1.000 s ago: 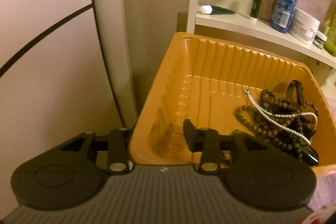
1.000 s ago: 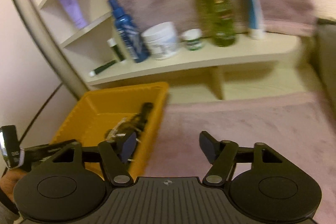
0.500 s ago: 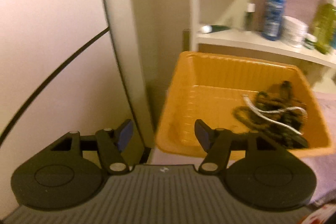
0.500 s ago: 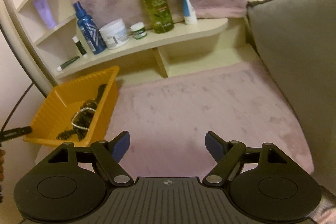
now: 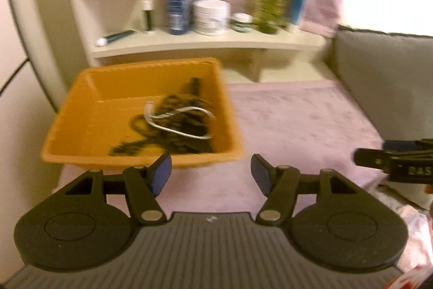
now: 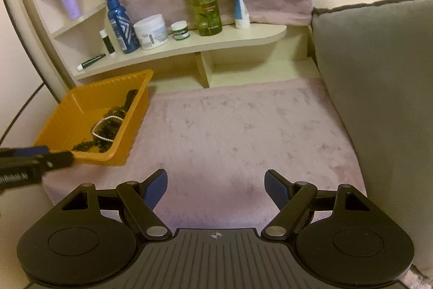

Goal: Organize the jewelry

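Note:
An orange plastic tray (image 5: 81,142) rests on the pink plush cover, at the left in the right wrist view (image 6: 67,113). Dark bead necklaces and a silver chain (image 5: 178,121) lie tangled in its right half (image 6: 108,126). My left gripper (image 5: 211,172) hovers open just in front of the tray's near wall, with nothing between its blue pads. My right gripper (image 6: 215,186) is open over bare cover to the right of the tray and holds nothing. One left finger (image 6: 54,159) shows at that view's left edge, by the tray's near corner.
A cream shelf (image 6: 216,42) behind the tray carries a blue spray bottle (image 6: 119,23), a white jar (image 6: 150,31), a green bottle (image 6: 204,2) and tubes. A grey cushion (image 6: 379,85) walls the right side. Pink cover (image 6: 243,132) spreads between tray and cushion.
My left gripper let go of the tray's near rim, opened wide and drew back to the right. My right gripper backed away from the tray and swung right over the cover.

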